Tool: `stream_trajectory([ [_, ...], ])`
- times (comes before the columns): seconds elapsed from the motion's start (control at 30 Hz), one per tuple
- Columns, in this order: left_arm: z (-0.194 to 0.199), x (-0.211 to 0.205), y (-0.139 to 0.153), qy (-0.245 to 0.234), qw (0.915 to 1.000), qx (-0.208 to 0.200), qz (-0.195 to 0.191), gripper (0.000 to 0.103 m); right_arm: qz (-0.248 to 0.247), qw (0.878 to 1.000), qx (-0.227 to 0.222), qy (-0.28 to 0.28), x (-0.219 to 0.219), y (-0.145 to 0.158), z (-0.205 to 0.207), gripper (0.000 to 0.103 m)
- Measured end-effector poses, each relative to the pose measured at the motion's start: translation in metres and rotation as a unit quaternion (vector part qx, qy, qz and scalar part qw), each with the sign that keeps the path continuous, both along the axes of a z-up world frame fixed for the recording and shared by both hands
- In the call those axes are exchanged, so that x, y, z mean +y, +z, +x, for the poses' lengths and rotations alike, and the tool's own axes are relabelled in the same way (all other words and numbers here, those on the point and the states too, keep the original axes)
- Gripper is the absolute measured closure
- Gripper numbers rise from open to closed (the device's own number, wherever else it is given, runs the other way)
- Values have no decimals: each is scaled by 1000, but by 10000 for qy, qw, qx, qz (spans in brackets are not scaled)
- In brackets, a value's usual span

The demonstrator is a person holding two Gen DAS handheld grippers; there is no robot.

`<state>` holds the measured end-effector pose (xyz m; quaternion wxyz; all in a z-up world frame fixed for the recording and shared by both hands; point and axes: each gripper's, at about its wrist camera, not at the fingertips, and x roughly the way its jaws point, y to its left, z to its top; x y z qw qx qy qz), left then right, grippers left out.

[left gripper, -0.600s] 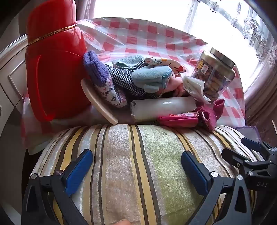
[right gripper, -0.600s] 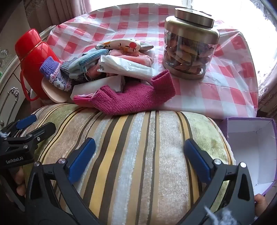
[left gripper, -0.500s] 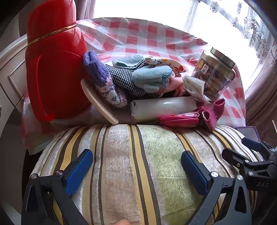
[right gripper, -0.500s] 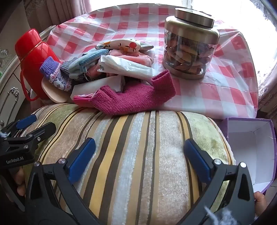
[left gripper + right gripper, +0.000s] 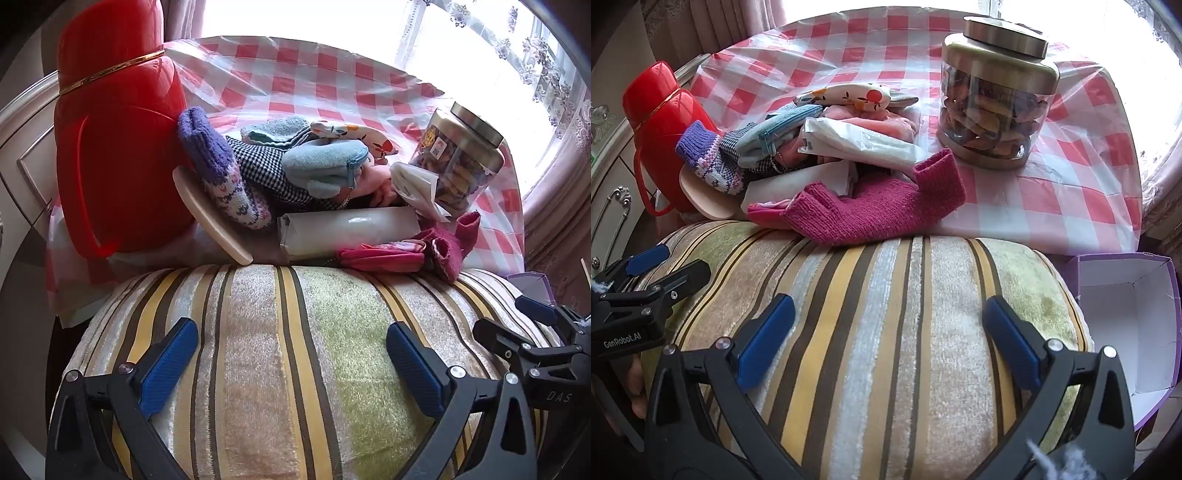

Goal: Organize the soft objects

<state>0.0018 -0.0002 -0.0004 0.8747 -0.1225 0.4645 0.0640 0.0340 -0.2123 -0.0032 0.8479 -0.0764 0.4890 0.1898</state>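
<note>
Showing only beside the right tool (image 5: 886, 334), spread wide like the left tool (image 5: 291, 349), purple box (image 5: 1126, 325) gapes.

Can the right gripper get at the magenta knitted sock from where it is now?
Probably yes. The right gripper is open over the striped cushion, and the magenta knitted sock lies straight ahead at the cushion's far edge, on top of the pile with nothing covering it.

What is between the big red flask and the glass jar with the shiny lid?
A heap of soft things lies between the red plastic flask and the steel-lidded glass jar: a purple knitted sock, a blue zip pouch, a white plastic bag. The right wrist view shows it best.
</note>
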Motion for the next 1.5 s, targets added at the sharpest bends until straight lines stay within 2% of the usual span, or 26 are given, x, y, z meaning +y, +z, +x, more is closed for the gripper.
stream_trajectory([
  [0.23,-2,4,-1,60,9999,28,-89,0,13,10000,3,-2,0,0,0,0],
  [0.5,-9,10,3,235,9987,-214,-399,0,87,9999,-94,-8,-3,1,-2,0],
  [0.7,-7,6,3,249,9991,-188,-293,0,103,9999,-138,-12,-2,-1,-3,0],
  [1.5,-6,7,3,250,9991,-180,-307,0,125,9998,-178,-22,-2,-2,-3,0],
])
